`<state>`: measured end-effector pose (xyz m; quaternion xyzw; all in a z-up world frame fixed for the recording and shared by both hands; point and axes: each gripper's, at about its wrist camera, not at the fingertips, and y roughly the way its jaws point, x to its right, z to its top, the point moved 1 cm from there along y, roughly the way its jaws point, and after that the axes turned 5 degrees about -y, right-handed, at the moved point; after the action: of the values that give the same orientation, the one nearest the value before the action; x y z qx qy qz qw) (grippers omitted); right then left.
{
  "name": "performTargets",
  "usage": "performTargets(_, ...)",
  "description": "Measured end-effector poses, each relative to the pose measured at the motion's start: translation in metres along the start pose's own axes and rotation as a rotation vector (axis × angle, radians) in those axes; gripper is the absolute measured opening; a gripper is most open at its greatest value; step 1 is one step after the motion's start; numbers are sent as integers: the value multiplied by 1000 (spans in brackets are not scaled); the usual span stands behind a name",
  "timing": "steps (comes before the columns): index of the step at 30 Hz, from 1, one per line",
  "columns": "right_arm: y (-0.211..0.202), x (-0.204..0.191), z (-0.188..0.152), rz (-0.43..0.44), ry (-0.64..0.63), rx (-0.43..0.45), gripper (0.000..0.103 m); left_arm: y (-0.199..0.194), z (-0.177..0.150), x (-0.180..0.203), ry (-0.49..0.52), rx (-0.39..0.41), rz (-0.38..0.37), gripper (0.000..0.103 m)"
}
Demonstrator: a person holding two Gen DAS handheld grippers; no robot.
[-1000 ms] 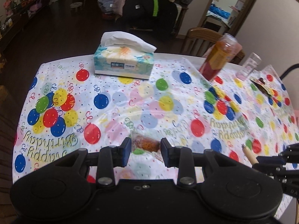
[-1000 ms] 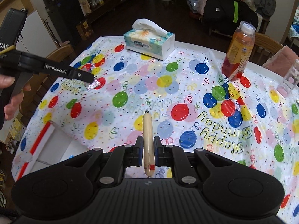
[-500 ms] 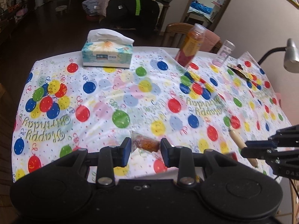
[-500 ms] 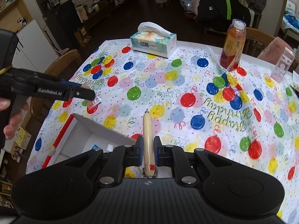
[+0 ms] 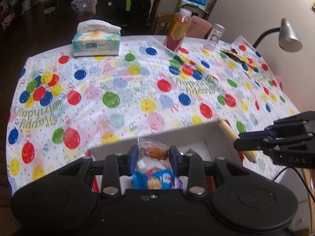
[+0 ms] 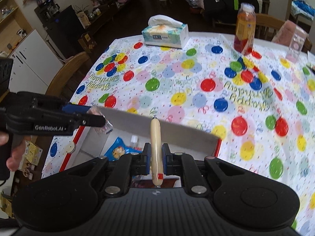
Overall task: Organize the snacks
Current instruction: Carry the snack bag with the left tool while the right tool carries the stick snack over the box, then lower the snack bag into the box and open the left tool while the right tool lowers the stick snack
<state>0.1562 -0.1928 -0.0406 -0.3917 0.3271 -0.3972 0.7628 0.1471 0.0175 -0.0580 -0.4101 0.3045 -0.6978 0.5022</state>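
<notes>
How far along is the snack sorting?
Partly done: the white box already holds a blue cookie packet and other small items. In hand: the left tool grips a clear-wrapped pastry over the box, and the right tool grips a sausage stick near its rim. Left: release both into the box. An opened wrapper lies far across the table.

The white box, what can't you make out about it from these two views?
- Left wrist view: the left gripper and its clear snack packet cover much of the white box interior.
- Right wrist view: the right gripper and sausage stick hide its near part.
</notes>
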Motion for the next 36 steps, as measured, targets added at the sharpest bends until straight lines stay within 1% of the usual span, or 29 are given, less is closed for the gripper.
performTargets(11, 17, -19, -33, -6, 42, -20, 12, 7, -52, 5, 26, -61, -17, 31)
performTargets(19, 33, -32, -47, 3, 56, -45, 12, 20, -80, 8, 49, -105, -6, 31)
performTargets(22, 38, -38, -50, 3, 58, -48, 12, 26, -87, 7, 42, -117, -5, 31)
performTargets(30, 55, -51, -61, 15, 73, -74, 12, 37, -94, -3, 16, -126, 30, 31)
performTargets(33, 59, -56, -65, 9, 67, -80, 12, 38, -96, -1, 30, -122, 34, 31)
performTargets(36, 61, -58, -67, 3, 72, -83, 12, 41, -97, -2, 21, -125, 28, 31)
